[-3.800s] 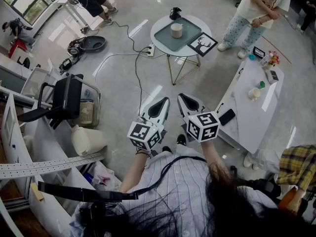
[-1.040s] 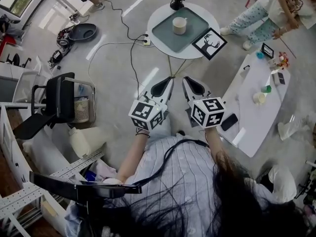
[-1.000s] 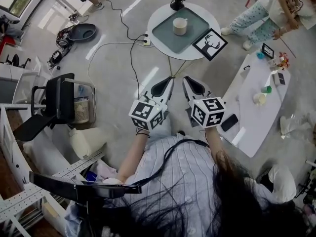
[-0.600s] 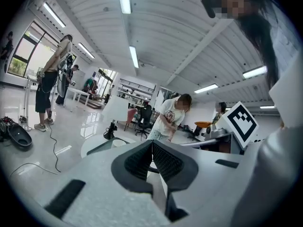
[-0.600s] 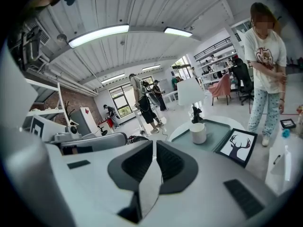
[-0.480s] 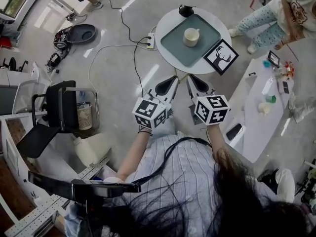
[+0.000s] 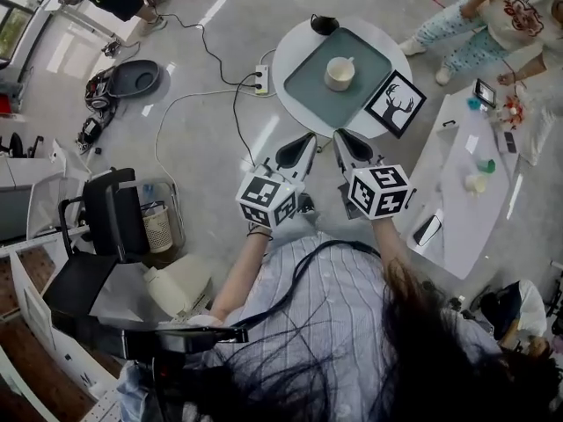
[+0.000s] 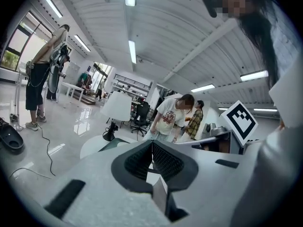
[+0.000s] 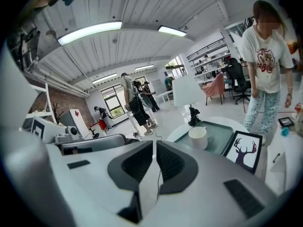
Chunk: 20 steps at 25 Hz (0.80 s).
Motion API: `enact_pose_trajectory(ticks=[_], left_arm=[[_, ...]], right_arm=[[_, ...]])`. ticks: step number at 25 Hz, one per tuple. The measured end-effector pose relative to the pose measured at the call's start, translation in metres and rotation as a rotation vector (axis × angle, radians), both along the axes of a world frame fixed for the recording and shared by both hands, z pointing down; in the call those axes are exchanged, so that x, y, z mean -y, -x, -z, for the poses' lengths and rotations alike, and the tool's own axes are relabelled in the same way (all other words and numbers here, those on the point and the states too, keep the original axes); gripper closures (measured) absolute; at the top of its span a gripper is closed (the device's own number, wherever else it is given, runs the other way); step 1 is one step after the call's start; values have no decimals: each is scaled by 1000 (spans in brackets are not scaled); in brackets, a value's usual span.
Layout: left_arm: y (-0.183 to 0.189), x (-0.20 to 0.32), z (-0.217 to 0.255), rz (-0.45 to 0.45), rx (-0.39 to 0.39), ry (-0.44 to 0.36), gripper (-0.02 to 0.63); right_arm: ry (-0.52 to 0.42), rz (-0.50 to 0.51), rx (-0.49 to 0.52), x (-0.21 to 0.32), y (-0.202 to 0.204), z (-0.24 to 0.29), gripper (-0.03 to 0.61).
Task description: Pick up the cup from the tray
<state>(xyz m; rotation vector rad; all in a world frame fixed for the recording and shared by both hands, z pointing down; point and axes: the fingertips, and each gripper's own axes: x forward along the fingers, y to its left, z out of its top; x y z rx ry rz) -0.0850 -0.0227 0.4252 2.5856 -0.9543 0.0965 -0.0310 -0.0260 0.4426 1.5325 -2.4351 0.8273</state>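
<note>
Right gripper (image 7: 343, 137) nearer upright cup (image 7: 339, 74)

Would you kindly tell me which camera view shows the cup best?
The head view: the cup sits unobstructed on the tray, handle visible. The right gripper view shows it from the side, farther off; the left gripper view does not show it.

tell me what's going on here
A person holds a claw in each hand. The left claw and the right claw are both shut and empty, side by side short of the round table. The cup sits untouched on the green tray, with a framed deer picture beside the tray.
</note>
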Motion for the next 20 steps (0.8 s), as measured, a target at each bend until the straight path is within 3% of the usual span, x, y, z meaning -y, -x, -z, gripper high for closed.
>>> enact_pose_trajectory(ticks=[8,20], left_arm=[[-11,14,-5,-29,-26,15,600],[-17,51,-27,11,-9,66,600]], right_arm=[[7,-41,-37,7,-17,2,537],[44,-18,-60,52,-39,-22,537]])
